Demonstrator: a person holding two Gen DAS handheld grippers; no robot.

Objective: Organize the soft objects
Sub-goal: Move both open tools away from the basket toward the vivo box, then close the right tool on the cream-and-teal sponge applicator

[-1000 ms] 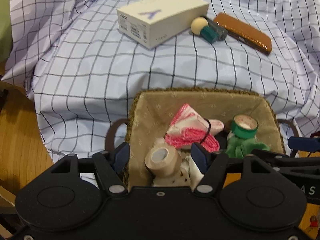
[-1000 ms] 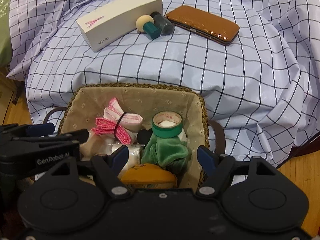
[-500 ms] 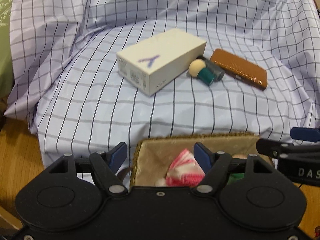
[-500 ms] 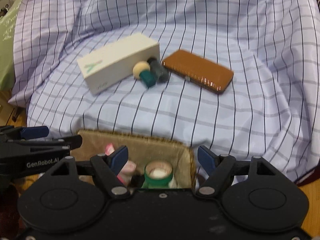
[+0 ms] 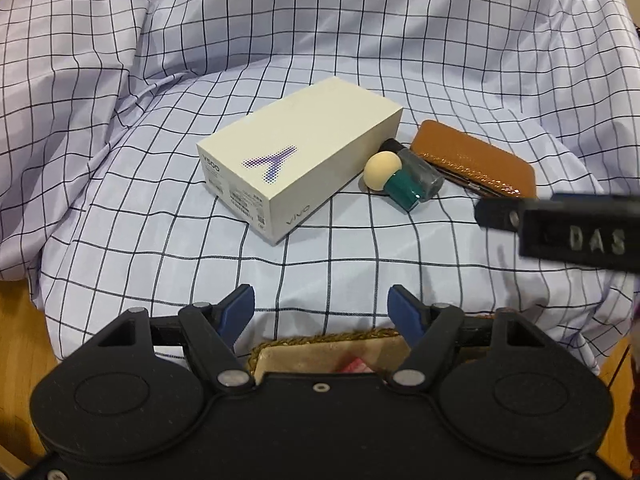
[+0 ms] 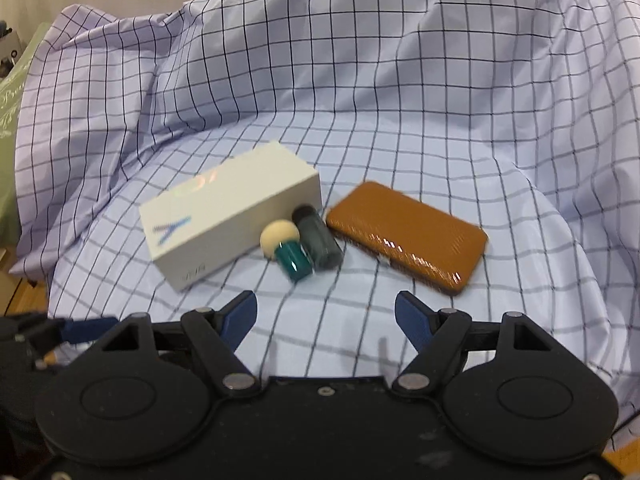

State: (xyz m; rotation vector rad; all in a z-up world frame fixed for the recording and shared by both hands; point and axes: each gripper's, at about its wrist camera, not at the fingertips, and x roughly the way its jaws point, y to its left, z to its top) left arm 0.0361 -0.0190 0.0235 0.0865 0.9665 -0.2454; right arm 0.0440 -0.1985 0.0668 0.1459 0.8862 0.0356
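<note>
On the checked cloth lie four loose things in a row: one white phone box on the left, one makeup sponge with a teal base touching its right end, one dark clear-sided cap or bottle just beside the sponge, and one brown leather case on the right. The left gripper has its jaws partly apart with nothing between them; just below them shows the far rim of one woven basket, with a scrap of pink-and-white fabric inside. The right gripper is likewise partly spread and empty, over bare cloth nearer than the sponge. Each gripper's finger juts into the other's view.
</note>
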